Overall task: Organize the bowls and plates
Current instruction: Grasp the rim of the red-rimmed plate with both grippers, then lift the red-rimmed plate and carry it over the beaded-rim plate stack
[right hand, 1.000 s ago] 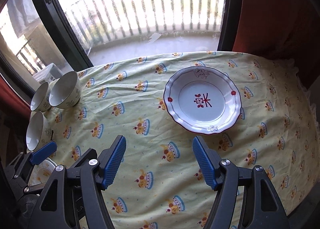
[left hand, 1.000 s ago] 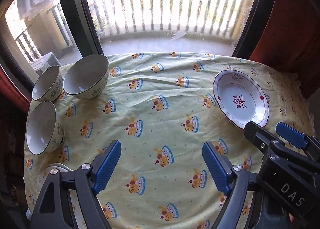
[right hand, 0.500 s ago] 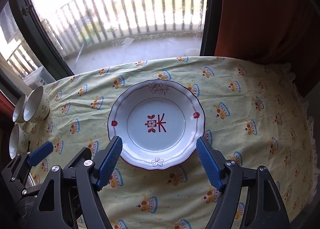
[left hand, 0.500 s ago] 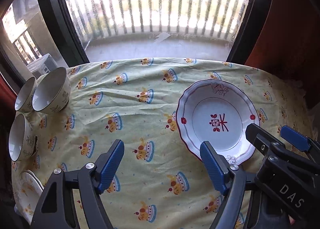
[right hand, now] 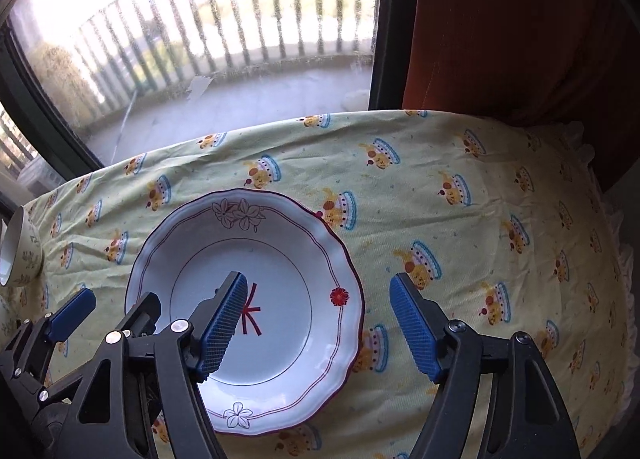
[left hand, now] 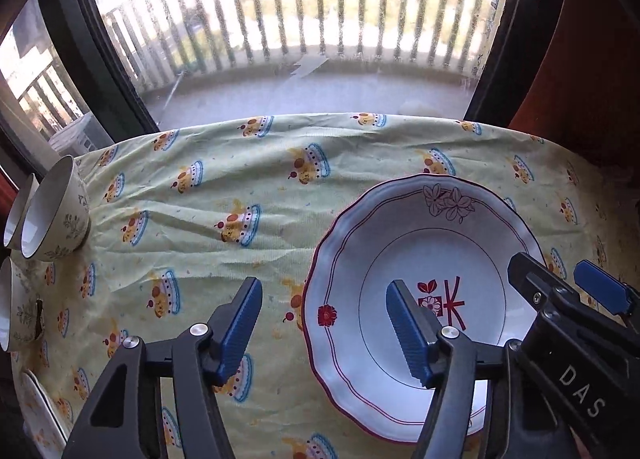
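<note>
One plate [left hand: 432, 243] lies flat on the cloth-covered surface [left hand: 240, 187]. Three bowls [left hand: 56, 211] stand grouped far out to the left of both sets of jaws. The left gripper [left hand: 324, 329] points steeply down, its jaws closing, straddling the plate's left rim without contact. The right gripper [right hand: 320, 325] is pitched likewise, jaws closing, straddling the right rim, pads clear. Each gripper stands just beside the other, over the plate.

Both grippers have dropped over the plate [left hand: 436, 243], left gripper [left hand: 326, 329] and right gripper [right hand: 318, 325] straddling opposite rims, closing.
</note>
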A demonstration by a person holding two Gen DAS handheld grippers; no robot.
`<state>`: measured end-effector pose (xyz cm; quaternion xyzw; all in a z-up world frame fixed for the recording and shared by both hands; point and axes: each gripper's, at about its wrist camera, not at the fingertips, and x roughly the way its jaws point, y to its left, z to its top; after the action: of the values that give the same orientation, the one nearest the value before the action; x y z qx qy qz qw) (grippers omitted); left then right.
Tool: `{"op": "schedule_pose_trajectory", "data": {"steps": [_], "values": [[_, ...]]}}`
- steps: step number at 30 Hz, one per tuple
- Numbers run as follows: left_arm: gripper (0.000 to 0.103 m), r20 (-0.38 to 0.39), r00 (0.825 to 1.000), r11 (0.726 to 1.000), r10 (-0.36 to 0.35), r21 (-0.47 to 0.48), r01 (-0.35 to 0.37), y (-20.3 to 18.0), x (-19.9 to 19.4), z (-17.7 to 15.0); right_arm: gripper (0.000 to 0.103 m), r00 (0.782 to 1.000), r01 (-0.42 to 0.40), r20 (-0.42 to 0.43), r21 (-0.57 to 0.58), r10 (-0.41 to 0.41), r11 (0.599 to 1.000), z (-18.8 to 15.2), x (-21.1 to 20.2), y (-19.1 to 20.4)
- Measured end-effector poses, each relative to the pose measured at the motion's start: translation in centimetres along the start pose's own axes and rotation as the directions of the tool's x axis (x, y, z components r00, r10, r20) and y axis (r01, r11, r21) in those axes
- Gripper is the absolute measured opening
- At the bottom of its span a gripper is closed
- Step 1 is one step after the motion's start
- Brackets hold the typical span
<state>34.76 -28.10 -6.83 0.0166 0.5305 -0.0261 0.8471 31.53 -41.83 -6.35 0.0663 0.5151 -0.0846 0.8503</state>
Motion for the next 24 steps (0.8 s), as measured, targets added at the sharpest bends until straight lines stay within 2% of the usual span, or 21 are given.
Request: {"op": "schedule_pose_trajectory", "data": {"steps": [5, 7, 8, 10, 13, 18, 24], "values": [[0.057, -0.047, 0.999, 1.0, -0.02, -0.015, 0.02, -0.2, 1.8, 0.0, 0.067, 1.0, -0.012, -0.028, 0.002, 0.012, 1.0, 0.2, 1.8, -0.1], [0.046, -0.067, 0.997, 0.999, -0.034, -0.02, 0.032, -0.2, 2.2, 0.0, 0.067, 0.999, -0.018, -0.035, 0.006, 0.018, 1.0, 0.2, 2.3, -0.2], [0.044, -0.08, 0.996, 0.999, -0.039, -0.022, 0.037, -0.3, 2.4, -0.1, 0.067, 0.999, -0.02, -0.042, 0.012, 0.021, 1.0, 0.2, 2.6, -0.2], [0.043, -0.101, 0.993, 0.998, -0.057, -0.037, 0.053, -0.1, 2.6, 0.0, 0.061, 0.998, -0.028, -0.063, 0.022, 0.029, 0.999, 0.2, 3.3, -0.3], [0.043, -0.12, 0.987, 0.991, -0.109, -0.091, 0.098, 0.8, 2.7, 0.4, 0.055, 0.997, 0.003, -0.077, -0.013, -0.004, 1.0, 0.0, 3.8, -0.1], [0.043, -0.1, 0.994, 0.999, -0.047, -0.014, 0.046, -0.1, 2.6, -0.2, 0.055, 0.996, 0.007, -0.09, -0.01, -0.007, 1.0, -0.3, 3.6, 0.1], [0.044, -0.125, 0.992, 0.999, -0.029, -0.018, 0.027, 1.2, 2.0, -1.6, 0.055, 0.993, -0.025, -0.116, 0.003, 0.025, 1.0, -1.3, 2.9, 0.3]]}}
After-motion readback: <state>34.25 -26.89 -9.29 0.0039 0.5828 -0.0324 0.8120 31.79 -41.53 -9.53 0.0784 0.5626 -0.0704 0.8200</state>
